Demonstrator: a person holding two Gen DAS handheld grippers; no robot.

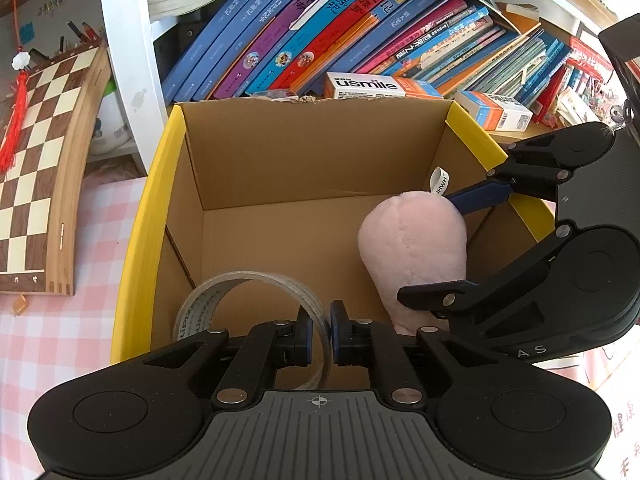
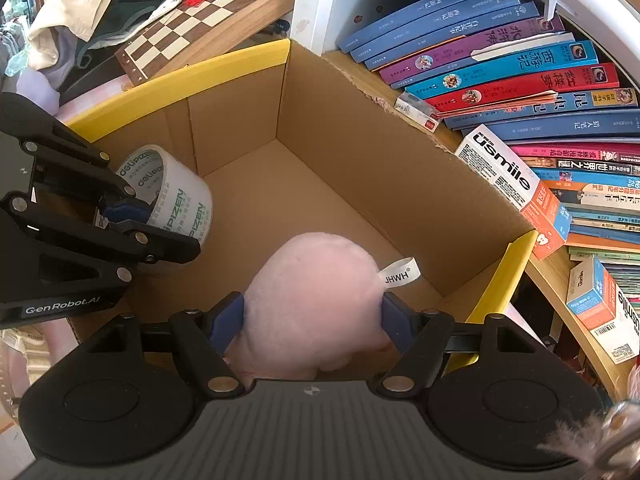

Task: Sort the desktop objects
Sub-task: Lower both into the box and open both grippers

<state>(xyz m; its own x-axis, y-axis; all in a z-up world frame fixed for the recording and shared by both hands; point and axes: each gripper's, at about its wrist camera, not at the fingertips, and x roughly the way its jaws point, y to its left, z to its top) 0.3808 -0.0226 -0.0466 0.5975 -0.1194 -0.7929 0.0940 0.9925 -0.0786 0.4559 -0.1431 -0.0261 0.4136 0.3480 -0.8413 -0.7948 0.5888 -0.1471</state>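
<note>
leaning books (image 1: 320, 28), chessboard (image 1: 36, 152), pink checked tablecloth (image 1: 60, 340)

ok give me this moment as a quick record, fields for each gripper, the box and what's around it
left gripper: pinching the wall of the tape roll, held over the box
right gripper: closed on the pink plush toy, held inside the box opening
box: open cardboard box with yellow edges; its visible floor is bare
plush tag: white, reads JHWH
behind box: leaning books, a usmile carton
left of box: chessboard on a pink checked cloth
</note>
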